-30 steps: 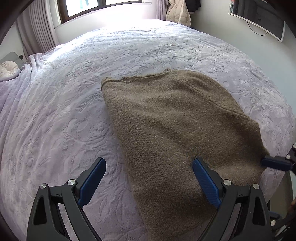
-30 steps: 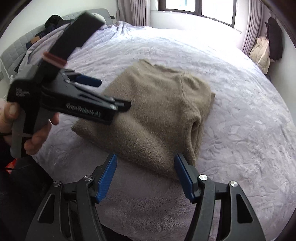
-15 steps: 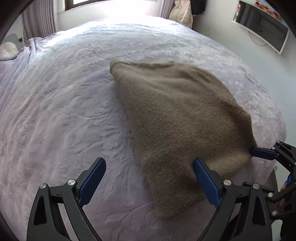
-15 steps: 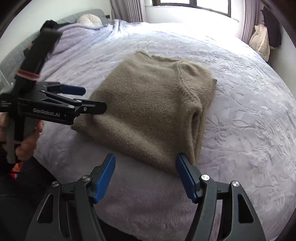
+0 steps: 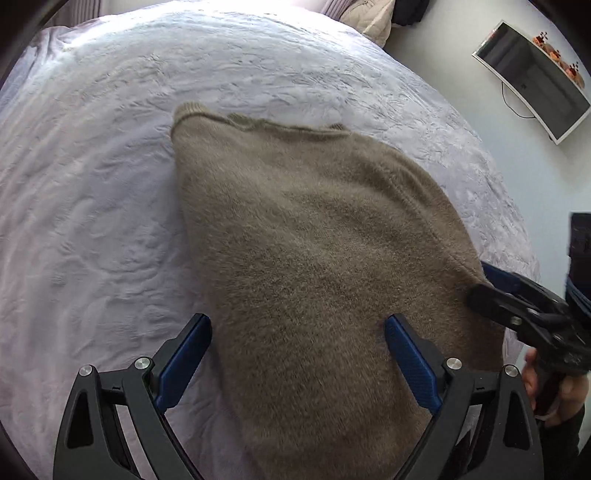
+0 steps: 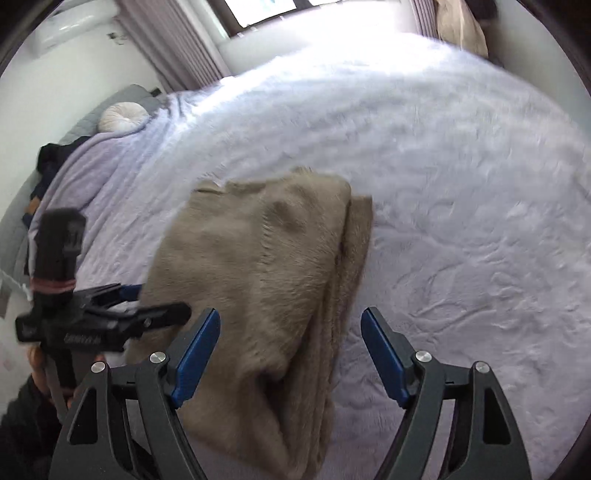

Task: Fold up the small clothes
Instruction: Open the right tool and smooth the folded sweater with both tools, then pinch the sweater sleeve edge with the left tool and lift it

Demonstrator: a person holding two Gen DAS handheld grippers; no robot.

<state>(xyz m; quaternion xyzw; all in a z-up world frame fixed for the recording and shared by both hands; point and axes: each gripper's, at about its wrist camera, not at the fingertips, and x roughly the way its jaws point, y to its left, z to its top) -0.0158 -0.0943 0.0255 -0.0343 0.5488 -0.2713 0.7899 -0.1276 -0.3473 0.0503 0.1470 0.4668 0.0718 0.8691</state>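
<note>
A folded brown fuzzy sweater (image 5: 314,240) lies on the lavender bedspread (image 5: 92,221). My left gripper (image 5: 299,332) is open and hovers over the sweater's near left part, one pad off its left edge and one above the knit. In the right wrist view the same sweater (image 6: 266,266) shows its folded edge on the right. My right gripper (image 6: 290,332) straddles the near end of that edge with its jaws opening, and the pads do not press on the cloth. Each view shows the other tool: the right gripper (image 5: 480,282) at the sweater's right edge, the left gripper (image 6: 162,299) at its left.
The bed fills both views. A round white cushion (image 6: 123,116) and dark clothes (image 6: 51,155) lie by the headboard. A wall screen (image 5: 532,96) hangs to the right. Curtains (image 6: 173,48) and a hanging coat (image 6: 461,29) stand at the far side by the window.
Both grippers have come closer to the sweater's near end and rolled. The right gripper's jaws have spread wider. The sweater lies as before.
</note>
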